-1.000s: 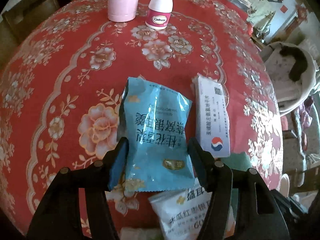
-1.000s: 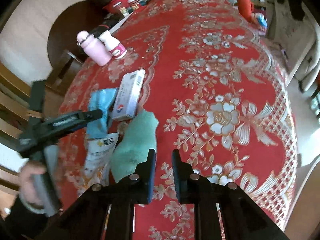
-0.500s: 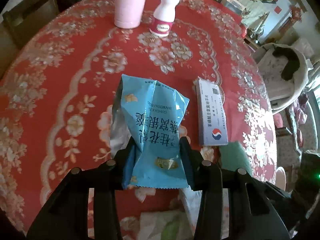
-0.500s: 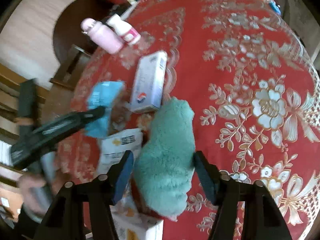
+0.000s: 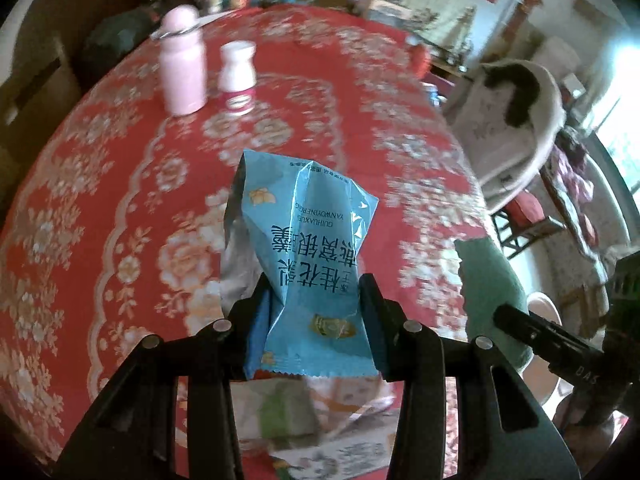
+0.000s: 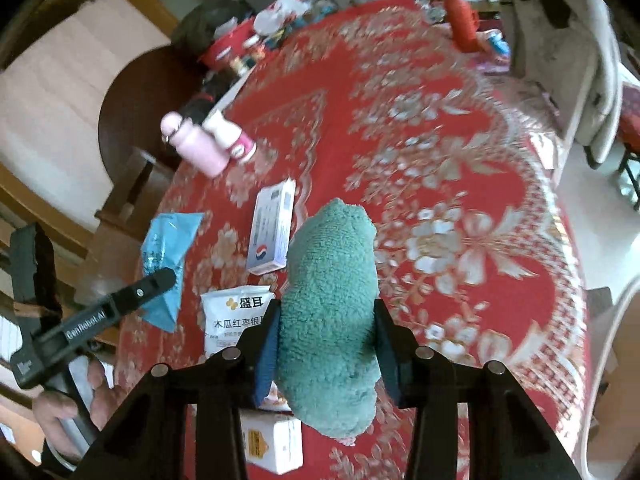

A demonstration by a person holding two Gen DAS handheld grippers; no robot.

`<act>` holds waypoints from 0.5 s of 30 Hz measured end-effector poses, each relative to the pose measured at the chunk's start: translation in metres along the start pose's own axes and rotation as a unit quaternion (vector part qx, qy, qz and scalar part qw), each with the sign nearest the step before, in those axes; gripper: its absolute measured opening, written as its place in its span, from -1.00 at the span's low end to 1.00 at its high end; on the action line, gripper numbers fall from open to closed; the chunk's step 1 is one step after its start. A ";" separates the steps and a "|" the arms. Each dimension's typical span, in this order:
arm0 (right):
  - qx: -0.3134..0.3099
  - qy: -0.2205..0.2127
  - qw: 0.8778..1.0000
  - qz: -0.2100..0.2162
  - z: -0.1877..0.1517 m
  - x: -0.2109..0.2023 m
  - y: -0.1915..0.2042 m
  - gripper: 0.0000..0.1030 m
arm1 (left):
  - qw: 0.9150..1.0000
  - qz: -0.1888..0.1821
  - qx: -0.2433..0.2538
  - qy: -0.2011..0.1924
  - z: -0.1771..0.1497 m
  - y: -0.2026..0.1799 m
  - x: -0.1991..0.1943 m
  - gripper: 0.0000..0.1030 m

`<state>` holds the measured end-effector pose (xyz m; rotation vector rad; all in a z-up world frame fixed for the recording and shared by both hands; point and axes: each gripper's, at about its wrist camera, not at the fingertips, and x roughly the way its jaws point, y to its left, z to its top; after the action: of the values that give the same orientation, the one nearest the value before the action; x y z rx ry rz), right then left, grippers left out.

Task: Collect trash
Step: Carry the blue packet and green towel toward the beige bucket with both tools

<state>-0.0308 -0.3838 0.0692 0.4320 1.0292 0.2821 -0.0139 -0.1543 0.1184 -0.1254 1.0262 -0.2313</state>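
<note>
While left gripper (image 5: 316,300) clamps blue packet (image 5: 308,248), right gripper (image 6: 326,344) grips green cloth (image 6: 332,304) beside white box (image 6: 272,232).

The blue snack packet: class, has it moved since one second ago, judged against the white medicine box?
Yes. The blue snack packet has risen off the red tablecloth, pinched in the left gripper, while the white medicine box lies flat there.
</note>
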 end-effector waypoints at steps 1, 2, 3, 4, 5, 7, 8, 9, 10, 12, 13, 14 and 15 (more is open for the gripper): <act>0.004 -0.007 1.000 -0.002 -0.002 -0.007 -0.001 -0.19 | 1.000 -0.004 0.009 -0.002 0.000 -0.009 -0.002 -0.22; 0.008 -0.014 1.000 -0.004 -0.004 -0.014 -0.003 -0.19 | 1.000 -0.007 0.016 -0.003 0.000 -0.015 -0.002 -0.22; 0.013 -0.020 1.000 -0.006 -0.006 -0.020 -0.006 -0.19 | 1.000 -0.012 0.025 -0.004 -0.001 -0.024 -0.004 -0.22; 0.017 -0.026 0.999 -0.008 -0.008 -0.026 -0.008 -0.19 | 0.999 -0.016 0.033 -0.004 -0.001 -0.031 -0.004 -0.22; 0.021 -0.033 0.999 -0.013 -0.011 -0.034 -0.011 -0.19 | 0.999 -0.020 0.042 -0.005 -0.002 -0.039 -0.005 -0.22; 0.028 -0.042 0.999 -0.020 -0.015 -0.044 -0.017 -0.19 | 0.998 -0.029 0.063 -0.005 -0.004 -0.058 -0.007 -0.22; 0.034 -0.047 0.998 -0.024 -0.017 -0.049 -0.021 -0.19 | 0.997 -0.033 0.070 -0.006 -0.005 -0.065 -0.008 -0.22; 0.040 -0.053 0.997 -0.028 -0.020 -0.056 -0.026 -0.19 | 0.996 -0.037 0.079 -0.005 -0.006 -0.074 -0.008 -0.22; 0.046 -0.057 0.997 -0.031 -0.022 -0.060 -0.030 -0.19 | 0.995 -0.041 0.088 -0.004 -0.008 -0.082 -0.009 -0.22; 0.060 -0.069 0.995 -0.042 -0.028 -0.072 -0.041 -0.19 | 0.993 -0.050 0.106 -0.001 -0.012 -0.101 -0.008 -0.22; 0.066 -0.073 0.994 -0.045 -0.031 -0.078 -0.045 -0.19 | 0.992 -0.055 0.112 0.001 -0.013 -0.108 -0.008 -0.22; 0.074 -0.078 0.993 -0.050 -0.035 -0.084 -0.052 -0.19 | 0.991 -0.060 0.121 0.003 -0.016 -0.118 -0.007 -0.22; 0.081 -0.082 0.992 -0.053 -0.038 -0.090 -0.057 -0.19 | 0.990 -0.065 0.126 0.005 -0.017 -0.125 -0.006 -0.22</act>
<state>-0.1067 -0.4634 0.0937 0.5357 0.9133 0.0661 -0.0486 -0.2738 0.1411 0.0388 0.9918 -0.4778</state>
